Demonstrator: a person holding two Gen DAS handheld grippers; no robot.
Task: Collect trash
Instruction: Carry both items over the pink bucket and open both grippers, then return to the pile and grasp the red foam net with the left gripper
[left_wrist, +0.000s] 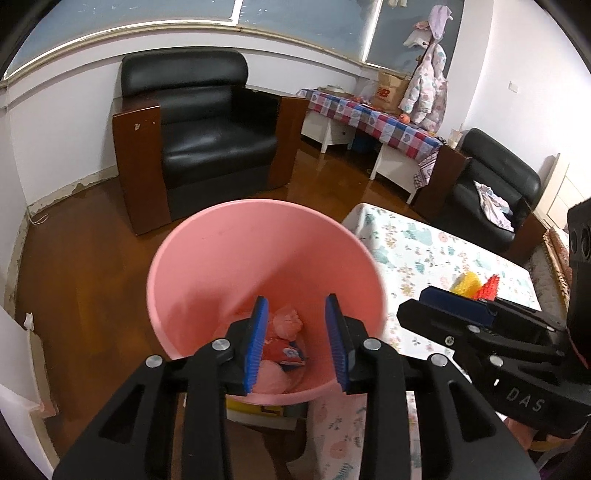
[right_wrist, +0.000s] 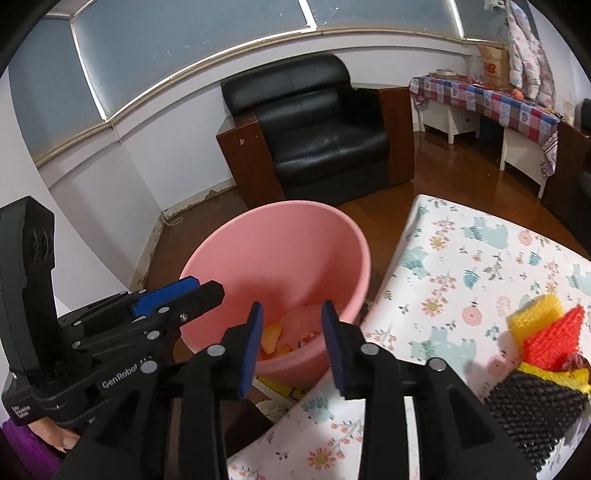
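Observation:
A pink plastic bin (left_wrist: 258, 258) stands on the floor beside the table; it also shows in the right wrist view (right_wrist: 280, 254). Inside lie crumpled pink trash (left_wrist: 286, 323) and a red-blue wrapper (left_wrist: 288, 352); the right wrist view shows orange scraps (right_wrist: 273, 339) at its bottom. My left gripper (left_wrist: 297, 343) is open and empty over the bin's mouth. My right gripper (right_wrist: 293, 347) is open and empty over the bin's near rim. Each gripper shows in the other's view, the right (left_wrist: 454, 299) and the left (right_wrist: 184, 291).
A table with a floral cloth (right_wrist: 461, 280) is right of the bin, bearing yellow, red and black scrub pads (right_wrist: 543, 343). A black armchair (left_wrist: 207, 136) stands behind the bin. A checked-cloth side table (left_wrist: 376, 118) and a second black chair (left_wrist: 491, 188) stand at the right.

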